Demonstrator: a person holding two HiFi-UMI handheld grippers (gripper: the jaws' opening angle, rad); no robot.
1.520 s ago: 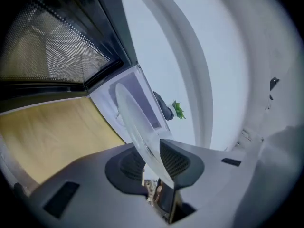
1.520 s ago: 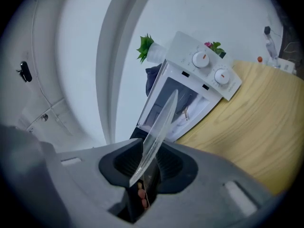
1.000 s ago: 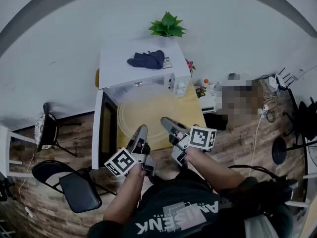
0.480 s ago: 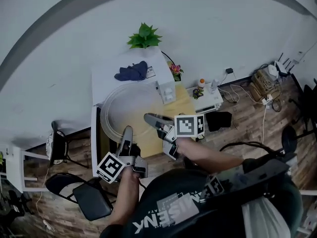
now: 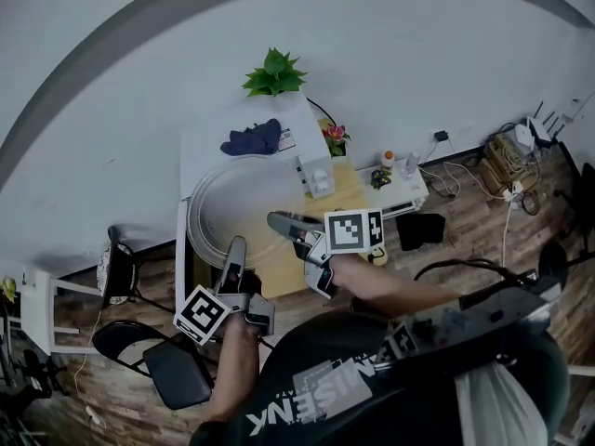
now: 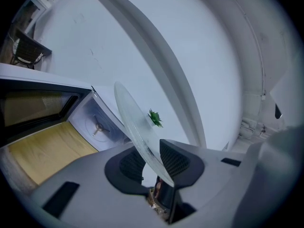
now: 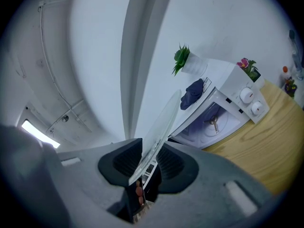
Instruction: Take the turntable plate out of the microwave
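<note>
The clear glass turntable plate (image 5: 240,204) is outside the microwave, held up in the air in front of the white microwave (image 5: 288,124). My left gripper (image 5: 235,247) is shut on its near left rim, and my right gripper (image 5: 277,221) is shut on its near right rim. In the left gripper view the plate (image 6: 135,127) runs edge-on between the ribbed pads (image 6: 176,159) of the gripper (image 6: 153,161). The right gripper view shows the plate (image 7: 164,120) clamped the same way in that gripper (image 7: 145,163). The microwave cavity (image 7: 213,122) stands open with only the roller hub inside.
The microwave door (image 5: 182,249) hangs open at the left, over the wooden table (image 5: 349,201). A dark cloth (image 5: 253,137) and a potted plant (image 5: 273,71) sit on the microwave. A black chair (image 5: 153,360) stands at the lower left, and a low white shelf (image 5: 402,186) stands at the right.
Both grippers have lifted the plate upward together, still clamped on its rim. In the last half second it has barely moved.
</note>
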